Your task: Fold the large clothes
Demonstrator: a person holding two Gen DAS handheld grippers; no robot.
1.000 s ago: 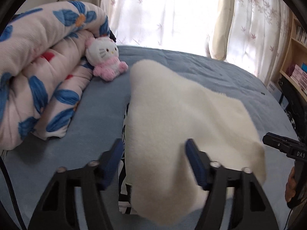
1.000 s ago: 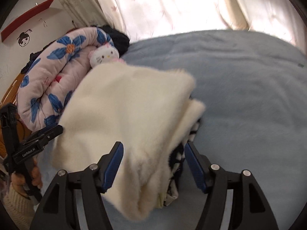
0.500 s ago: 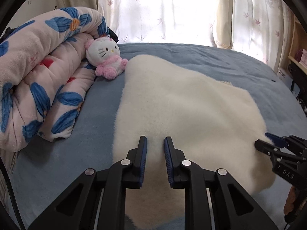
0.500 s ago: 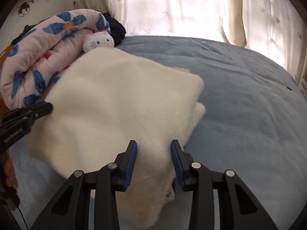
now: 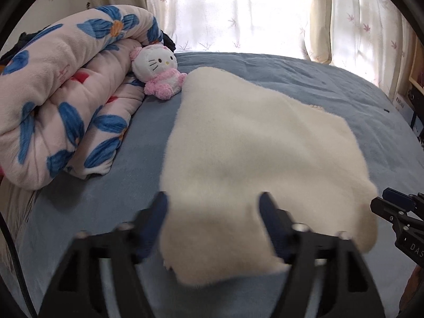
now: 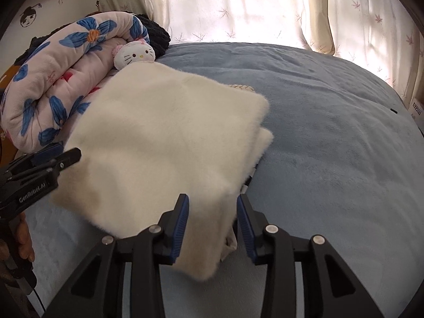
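Both grippers, left [image 5: 213, 206] and right [image 6: 213, 212], stand released astride the fleece's [image 6: 164, 137] near edge on the bed [image 6: 331, 132]; careless withdrawal could snag and unfold it.

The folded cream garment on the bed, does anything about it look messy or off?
Slightly. The cream garment isn't squared: a lower layer juts past its right edge, a knitted trim pokes out behind, and dark patterned fabric shows beneath.

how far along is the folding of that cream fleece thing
Mostly done: the cream fleece garment lies on the blue bed as a layered rectangle. In hand: nothing; the left gripper and right gripper are open, straddling its near edge. Left: possibly another fold or tidying.
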